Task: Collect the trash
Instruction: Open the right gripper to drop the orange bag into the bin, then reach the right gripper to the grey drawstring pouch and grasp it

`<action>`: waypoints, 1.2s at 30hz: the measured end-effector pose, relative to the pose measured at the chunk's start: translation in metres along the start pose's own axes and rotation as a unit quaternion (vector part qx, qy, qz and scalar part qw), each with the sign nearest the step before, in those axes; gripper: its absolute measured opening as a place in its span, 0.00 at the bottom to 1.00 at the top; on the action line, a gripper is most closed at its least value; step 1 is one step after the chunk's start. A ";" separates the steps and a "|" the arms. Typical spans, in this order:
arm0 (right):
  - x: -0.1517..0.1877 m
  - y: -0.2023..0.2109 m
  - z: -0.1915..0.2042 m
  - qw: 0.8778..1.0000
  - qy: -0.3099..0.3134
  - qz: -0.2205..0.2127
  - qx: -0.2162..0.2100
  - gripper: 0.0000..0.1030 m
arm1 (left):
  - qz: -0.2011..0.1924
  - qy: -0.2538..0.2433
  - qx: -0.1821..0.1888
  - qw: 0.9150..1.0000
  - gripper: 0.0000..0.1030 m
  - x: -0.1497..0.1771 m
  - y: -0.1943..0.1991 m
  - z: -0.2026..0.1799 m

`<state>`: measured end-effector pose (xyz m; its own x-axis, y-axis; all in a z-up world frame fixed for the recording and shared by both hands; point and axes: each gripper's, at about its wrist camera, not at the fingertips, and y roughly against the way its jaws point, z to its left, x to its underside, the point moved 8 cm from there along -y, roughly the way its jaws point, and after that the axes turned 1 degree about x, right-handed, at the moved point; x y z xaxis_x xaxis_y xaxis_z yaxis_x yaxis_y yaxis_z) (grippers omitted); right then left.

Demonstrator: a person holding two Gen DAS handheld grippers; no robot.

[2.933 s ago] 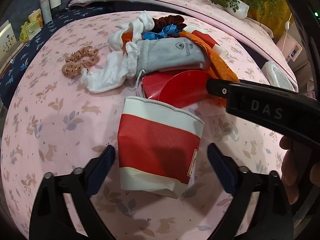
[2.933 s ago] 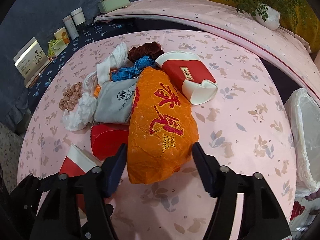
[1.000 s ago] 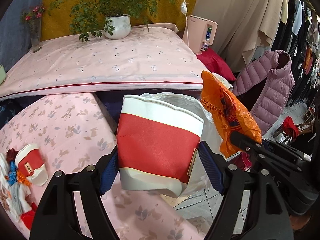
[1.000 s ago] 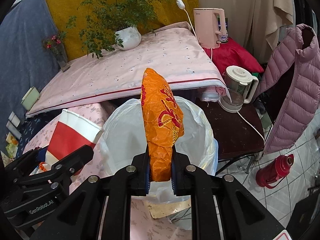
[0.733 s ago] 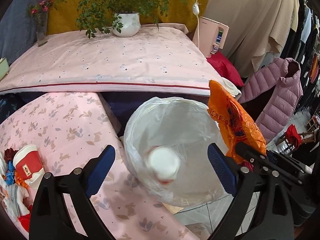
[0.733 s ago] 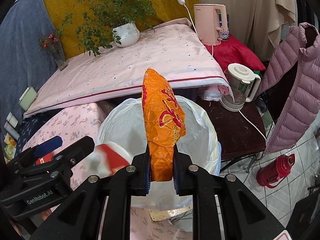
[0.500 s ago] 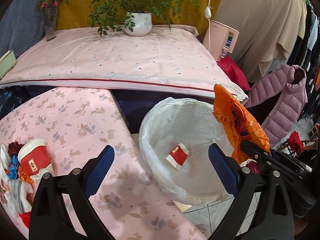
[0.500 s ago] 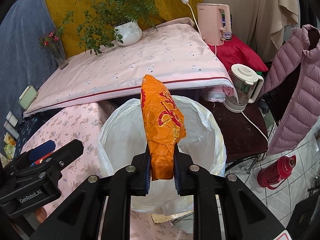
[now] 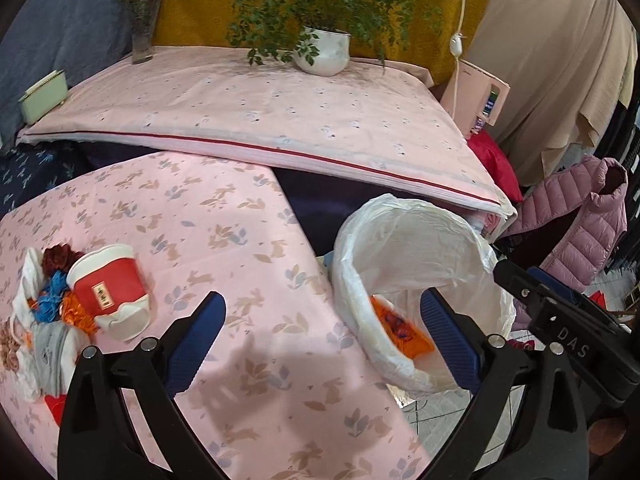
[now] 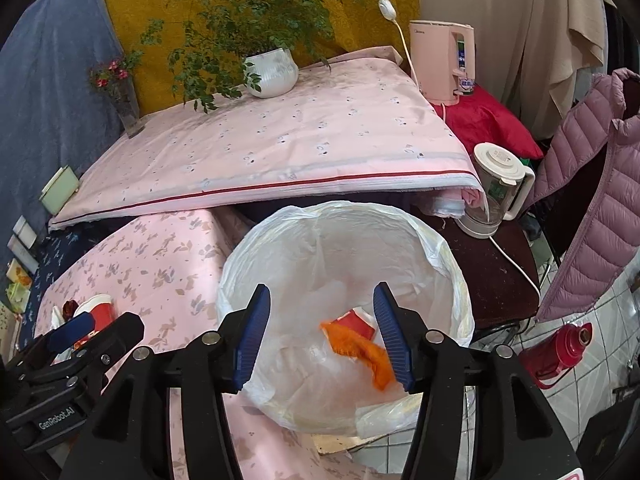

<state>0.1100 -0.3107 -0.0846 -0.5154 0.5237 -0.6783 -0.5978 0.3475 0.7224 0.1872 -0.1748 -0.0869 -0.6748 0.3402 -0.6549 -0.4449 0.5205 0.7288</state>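
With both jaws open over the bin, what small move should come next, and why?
Probably swing the left gripper back toward the red-and-white cup on the pink cloth. The orange wrapper already lies in the lined bin, both jaws hold nothing, and that cup lies nearest in the remaining pile.

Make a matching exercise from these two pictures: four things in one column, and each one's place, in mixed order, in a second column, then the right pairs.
Things
1. crumpled orange plastic wrapper
2. red and white paper cup lying on its side
3. white ceramic pot with the green plant
4. dark red thermos flask

Places
A. on the tiled floor
B. on the pink rabbit-print tablecloth, beside a heap of cloth bits
C. inside the white plastic bin liner
D. on the raised, pale pink covered surface at the back

Pairs: 1-C, 2-B, 3-D, 4-A
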 end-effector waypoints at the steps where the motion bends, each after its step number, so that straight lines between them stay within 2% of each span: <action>1: 0.001 0.002 0.004 1.000 0.003 -0.002 -0.003 0.52 | 0.000 0.005 -0.004 1.000 0.91 0.001 0.002 0.005; 7: 0.007 0.015 0.032 1.000 0.019 -0.004 -0.021 0.56 | -0.003 0.040 -0.032 0.999 0.91 0.013 0.019 0.042; 15: 0.025 0.029 0.087 0.997 0.057 0.000 -0.054 0.57 | -0.007 0.089 -0.079 0.993 0.91 0.036 0.046 0.108; 27: 0.068 0.038 0.188 0.985 0.126 0.024 -0.112 0.57 | -0.017 0.167 -0.147 0.975 0.91 0.081 0.094 0.223; 36: 0.101 0.037 0.257 0.973 0.174 0.045 -0.147 0.57 | -0.006 0.209 -0.189 0.960 0.91 0.115 0.110 0.290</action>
<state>0.1935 -0.0455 -0.0919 -0.7192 0.2286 -0.6561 -0.6648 0.0478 0.7455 0.2320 0.1488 -0.1398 -0.8106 -0.0485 -0.5836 -0.5822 0.1748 0.7940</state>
